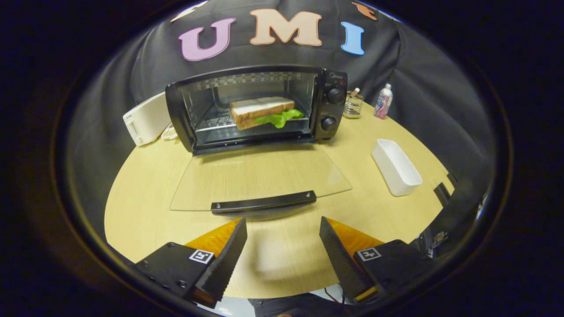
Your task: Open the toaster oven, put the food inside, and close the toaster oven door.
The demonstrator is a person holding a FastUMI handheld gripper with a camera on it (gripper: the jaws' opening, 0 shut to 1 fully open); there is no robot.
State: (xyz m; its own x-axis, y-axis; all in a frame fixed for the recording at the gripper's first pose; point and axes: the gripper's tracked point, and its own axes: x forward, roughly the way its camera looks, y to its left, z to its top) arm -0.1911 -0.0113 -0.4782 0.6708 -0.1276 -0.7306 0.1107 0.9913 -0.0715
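Observation:
A black toaster oven (328, 103) stands at the back of the wooden table. Its glass door (260, 176) lies folded down flat toward me, with the black handle (263, 202) at its near edge. Inside, on the wire rack, rests a sandwich (261, 110) of white bread with green lettuce (282, 118) sticking out. My gripper (282, 226) is open, with nothing between its fingers. The fingertips hover just short of the door handle, above the table top.
A white rectangular tray (395, 166) sits to the right of the door. A white appliance (145, 118) stands left of the oven. A glass jar (353, 105) and a small bottle (383, 101) stand right of it.

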